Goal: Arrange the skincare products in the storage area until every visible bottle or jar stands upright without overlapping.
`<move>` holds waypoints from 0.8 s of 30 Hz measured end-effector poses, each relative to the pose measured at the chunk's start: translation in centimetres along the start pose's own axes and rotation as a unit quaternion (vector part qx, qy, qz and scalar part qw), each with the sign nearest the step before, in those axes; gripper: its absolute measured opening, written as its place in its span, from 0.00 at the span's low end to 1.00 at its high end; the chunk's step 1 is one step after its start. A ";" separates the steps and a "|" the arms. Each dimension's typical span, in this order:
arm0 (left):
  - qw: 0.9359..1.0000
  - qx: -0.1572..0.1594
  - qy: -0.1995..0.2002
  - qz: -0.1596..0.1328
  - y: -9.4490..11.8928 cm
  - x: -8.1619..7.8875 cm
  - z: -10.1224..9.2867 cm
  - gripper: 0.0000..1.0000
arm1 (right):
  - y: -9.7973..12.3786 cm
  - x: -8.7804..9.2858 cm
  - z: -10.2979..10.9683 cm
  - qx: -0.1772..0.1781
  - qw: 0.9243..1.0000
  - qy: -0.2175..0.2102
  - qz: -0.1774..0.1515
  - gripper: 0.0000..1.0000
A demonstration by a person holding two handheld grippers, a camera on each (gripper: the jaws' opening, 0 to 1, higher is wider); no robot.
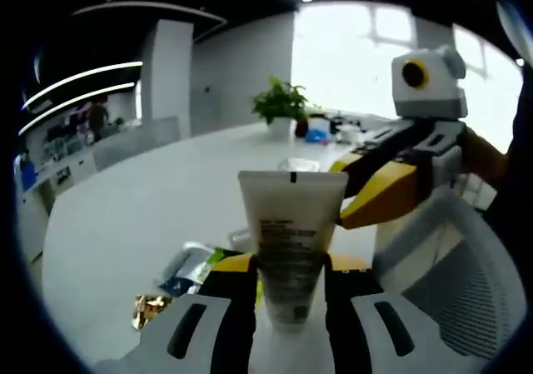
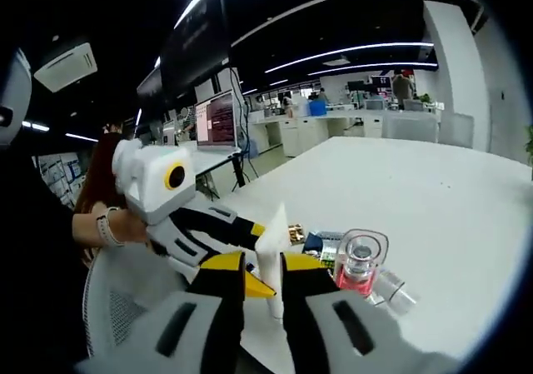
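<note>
A white tube (image 1: 290, 249) with dark print stands crimped end up between the jaws of my left gripper (image 1: 290, 295), which is shut on its lower part. My right gripper (image 1: 346, 192) comes in from the right, and its yellow-tipped jaws close on the tube's upper right edge. In the right gripper view the tube (image 2: 271, 253) is seen edge-on between the narrow jaws of my right gripper (image 2: 265, 284), with the left gripper (image 2: 196, 216) reaching in from the left. A clear-capped bottle with a pink base (image 2: 360, 266) stands on the white table (image 2: 433, 199).
Sachets (image 1: 190, 267) and a gold wrapper (image 1: 150, 307) lie on the table (image 1: 125, 216) below the tube. A clear piece (image 2: 393, 291) lies beside the pink bottle. A white mesh chair (image 1: 454, 278) is at the right. A potted plant (image 1: 281, 106) stands far back.
</note>
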State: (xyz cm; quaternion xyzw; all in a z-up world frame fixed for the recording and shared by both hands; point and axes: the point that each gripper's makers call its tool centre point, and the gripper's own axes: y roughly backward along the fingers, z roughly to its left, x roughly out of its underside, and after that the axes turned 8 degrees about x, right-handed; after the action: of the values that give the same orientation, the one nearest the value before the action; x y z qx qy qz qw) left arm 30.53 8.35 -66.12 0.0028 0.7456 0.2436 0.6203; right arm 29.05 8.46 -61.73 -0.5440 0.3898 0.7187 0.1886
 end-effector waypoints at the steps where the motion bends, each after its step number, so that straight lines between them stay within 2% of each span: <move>1: 1.000 -0.002 0.002 -0.001 0.0 0.0 0.0 0.27 | -0.1 0.1 -0.1 0.003 1.000 0.000 0.001 0.13; 12: 1.000 -0.006 -0.004 -0.001 0.2 0.1 -0.1 0.29 | -0.1 0.3 -0.1 0.007 1.000 0.001 0.013 0.09; 17: 1.000 -0.005 -0.012 0.008 0.4 0.1 -0.2 0.29 | 0.0 0.4 0.1 0.006 1.000 0.000 0.013 0.09; 24: 1.000 -0.012 -0.016 0.009 1.5 -0.3 0.3 0.32 | 0.1 0.5 -0.2 0.011 1.000 -0.005 0.013 0.08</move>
State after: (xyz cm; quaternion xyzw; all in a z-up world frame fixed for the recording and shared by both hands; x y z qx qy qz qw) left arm 30.41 9.70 -65.27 0.0056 0.7323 0.2582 0.6301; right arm 28.95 8.16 -62.20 -0.5329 0.4038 0.7196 0.1873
